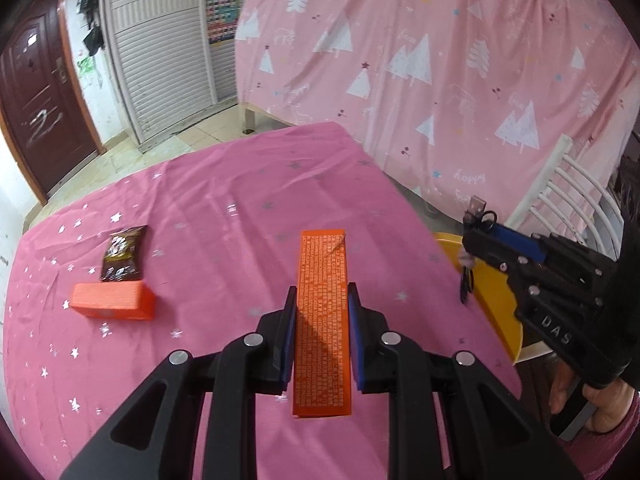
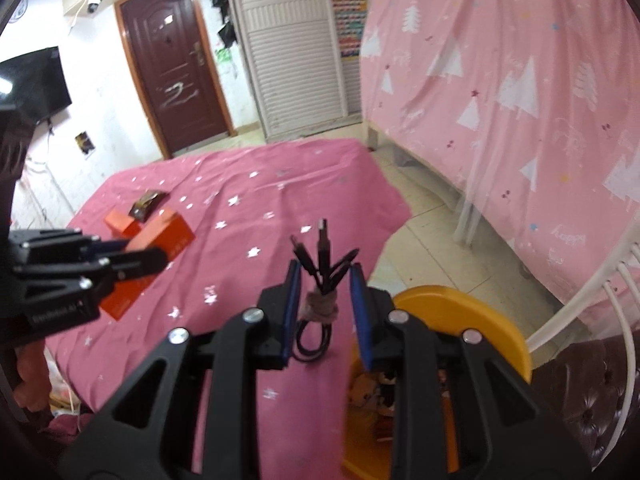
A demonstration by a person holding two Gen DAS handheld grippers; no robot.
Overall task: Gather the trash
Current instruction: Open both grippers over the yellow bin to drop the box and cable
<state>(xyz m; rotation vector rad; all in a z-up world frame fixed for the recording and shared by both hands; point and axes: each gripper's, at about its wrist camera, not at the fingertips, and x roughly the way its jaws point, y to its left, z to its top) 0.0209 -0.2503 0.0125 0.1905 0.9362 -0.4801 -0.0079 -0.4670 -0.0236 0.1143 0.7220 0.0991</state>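
Left gripper (image 1: pixel 322 300) clamps an orange box (image 1: pixel 322 312); right gripper (image 2: pixel 325 280) pinches a cable (image 2: pixel 320 276). Carry each fully above the yellow bin (image 2: pixel 480 312) just right, then release.

Both my wrist views are evenly and fairly brightly lit by soft indoor light, with only faint shadows on the pink tablecloth (image 1: pixel 224 200) and one darker diagonal shadow across the orange box (image 1: pixel 322 320) in my left tongs. The fisheye bends the door (image 2: pixel 176 60) and the curtain (image 1: pixel 440 60) toward the edges, and the corners fall off into dark vignette. My right view is smeared with motion blur, worst at the yellow bin (image 2: pixel 480 320).
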